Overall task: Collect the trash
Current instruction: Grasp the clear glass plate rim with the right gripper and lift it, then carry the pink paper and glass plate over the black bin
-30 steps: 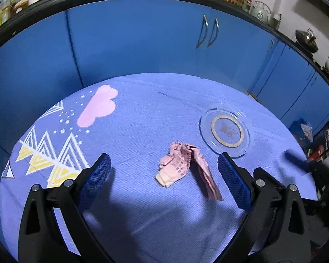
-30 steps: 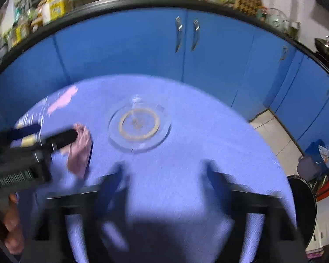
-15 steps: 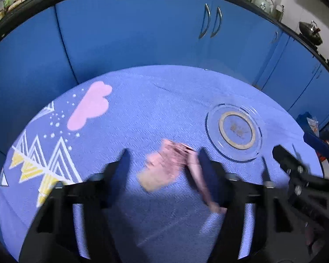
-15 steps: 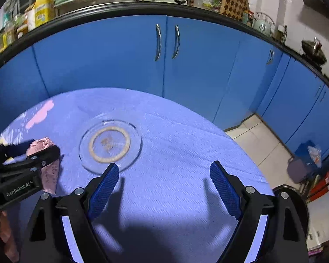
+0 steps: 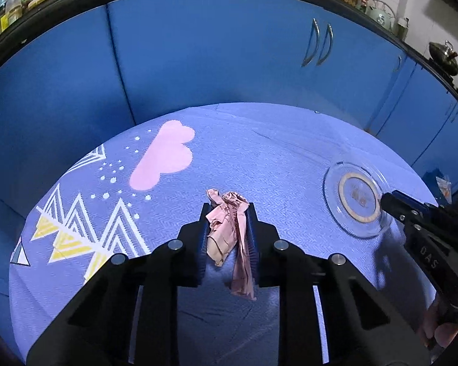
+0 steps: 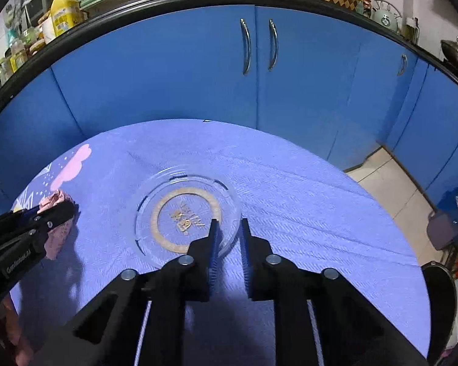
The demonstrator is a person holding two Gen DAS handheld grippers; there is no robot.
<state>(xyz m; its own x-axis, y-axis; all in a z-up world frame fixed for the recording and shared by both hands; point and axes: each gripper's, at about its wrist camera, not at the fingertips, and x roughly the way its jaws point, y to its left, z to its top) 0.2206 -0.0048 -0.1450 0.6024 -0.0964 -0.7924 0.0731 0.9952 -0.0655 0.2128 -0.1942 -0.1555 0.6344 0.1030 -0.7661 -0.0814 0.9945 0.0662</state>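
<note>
Left wrist view first: at the far left of the purple cloth (image 5: 290, 158) we see yellow and white triangles, then a pink cloud print (image 5: 165, 158). Mid-frame, our left gripper (image 5: 227, 213) has just been closing, and its blue pads now pinch the crumpled pink paper (image 5: 229, 231) from both sides. The paper's top pokes out past the fingertips and a strip of it hangs down below the pads; whether it still touches the cloth we cannot tell. Further right a clear glass plate (image 5: 358, 201) with a tan ring lies flat on the cloth, and our right gripper (image 5: 384, 198) reaches to its right rim. Blue cabinets (image 5: 229, 61) curve behind the table.

From the right wrist view, the left gripper (image 6: 58, 210) sits at the left edge with the pink paper (image 6: 56, 235) in its tips. The plate (image 6: 186, 210) lies at centre. Our right gripper (image 6: 228, 222) has just been closing too; its jaws stand nearly together over the plate's near right rim, and whether they grip that rim we cannot tell.
</note>
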